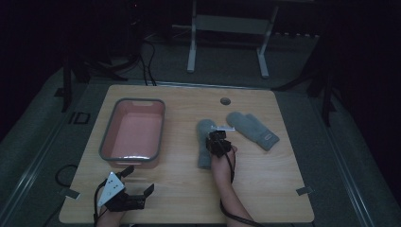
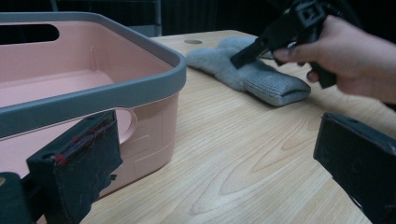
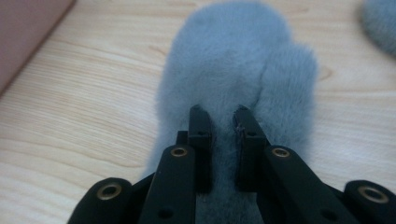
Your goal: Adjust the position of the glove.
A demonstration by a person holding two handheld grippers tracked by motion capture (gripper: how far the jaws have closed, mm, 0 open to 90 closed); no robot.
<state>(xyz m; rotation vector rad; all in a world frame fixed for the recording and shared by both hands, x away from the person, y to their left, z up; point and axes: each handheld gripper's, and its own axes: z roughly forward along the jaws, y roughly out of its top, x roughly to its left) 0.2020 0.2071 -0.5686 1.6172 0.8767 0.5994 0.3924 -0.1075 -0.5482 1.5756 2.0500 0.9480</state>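
Two fuzzy grey mittens lie on the wooden table. The left mitten [image 1: 204, 157] [image 3: 233, 60] [image 2: 271, 84] lies lengthwise with my right gripper [image 1: 216, 136] [image 3: 219, 116] on top of it. That gripper's jaws stand close together with a fold of the mitten's pile pinched between them. The other mitten [image 1: 253, 130] [image 3: 380, 23] lies slanted just to the right, apart from the gripper. My left gripper [image 1: 140, 179] [image 2: 215, 163] stays low near the table's front left corner, open, with nothing between its jaws.
A pink basin with a grey rim [image 1: 106, 137] [image 2: 140, 79] stands on the left half of the table, just beyond the left gripper. A round cable hole [image 1: 225, 101] sits near the far edge. White table legs [image 1: 191, 47] stand on the floor behind.
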